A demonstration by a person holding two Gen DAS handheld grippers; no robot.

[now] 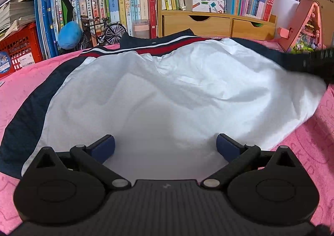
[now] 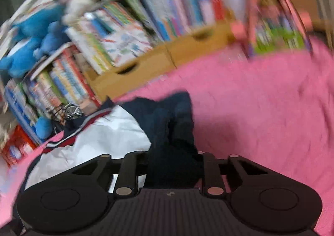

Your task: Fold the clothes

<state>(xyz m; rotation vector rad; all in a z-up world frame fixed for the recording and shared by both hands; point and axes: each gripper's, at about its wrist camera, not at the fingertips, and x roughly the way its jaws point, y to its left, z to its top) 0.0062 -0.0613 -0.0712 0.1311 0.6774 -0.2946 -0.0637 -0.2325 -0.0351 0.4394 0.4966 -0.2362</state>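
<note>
Garment: a jacket (image 1: 158, 94) with a white body, navy sleeves and a red-and-white stripe, lying spread on the pink blanket (image 1: 309, 152), long axis running left to right across the scene.
Navy sleeve: a bunched fold of the navy sleeve (image 2: 173, 127) at the jacket's right end, rising straight out of the right tool.
Right gripper (image 2: 173, 165): jaws drawn narrow and pinching that navy fabric; the picture is blurred, so how deep the bite goes cannot be told.
Left gripper (image 1: 166, 145): jaws wide, blue pads (image 1: 105, 146) apart, nothing between them, poised over the near white hem.
Key relation: the white body lies to the left of the right gripper, so the sleeve would have to travel leftward across the long axis; the right hand is the nearer one for this.
Judged step: folding the right sleeve inward.
Surroundings: bookshelf (image 1: 129, 2) and wooden drawers (image 1: 217, 25) along the far side.
</note>
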